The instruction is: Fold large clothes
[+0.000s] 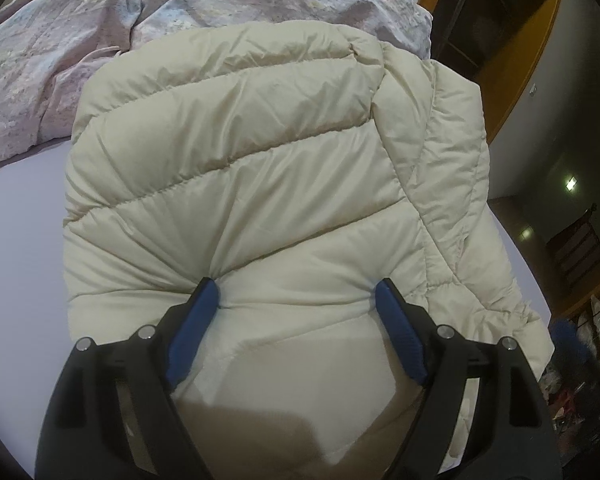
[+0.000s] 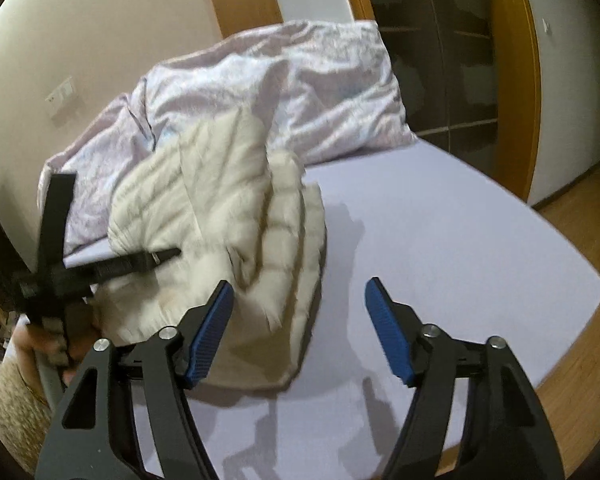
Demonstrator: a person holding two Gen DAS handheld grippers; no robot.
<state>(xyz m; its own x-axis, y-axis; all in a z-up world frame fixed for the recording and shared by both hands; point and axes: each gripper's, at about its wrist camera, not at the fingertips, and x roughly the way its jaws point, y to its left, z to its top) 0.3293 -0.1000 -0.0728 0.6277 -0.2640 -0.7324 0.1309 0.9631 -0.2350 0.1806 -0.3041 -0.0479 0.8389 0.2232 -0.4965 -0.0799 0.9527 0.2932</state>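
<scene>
A cream quilted puffer jacket [image 1: 240,140] lies folded on the lilac bed sheet [image 1: 16,240]. My left gripper [image 1: 296,292] points down into its near end. The jaws stand wide, and a thick bulge of padding fills the gap and presses against both blue pads [image 1: 196,328]. In the right wrist view the jacket [image 2: 220,200] is heaped at the left, with one finger of the left gripper [image 2: 156,256] lying across it. My right gripper [image 2: 300,292] hangs above the bare sheet [image 2: 440,240] beside the jacket's right edge, open, with nothing between its pads.
A crumpled pale pink duvet [image 2: 300,80] is piled at the head of the bed behind the jacket. A wooden-framed dark wardrobe [image 2: 452,80] and wooden floor [image 2: 580,220] lie past the bed's right edge. A hand in a fuzzy sleeve [image 2: 32,344] holds the left gripper.
</scene>
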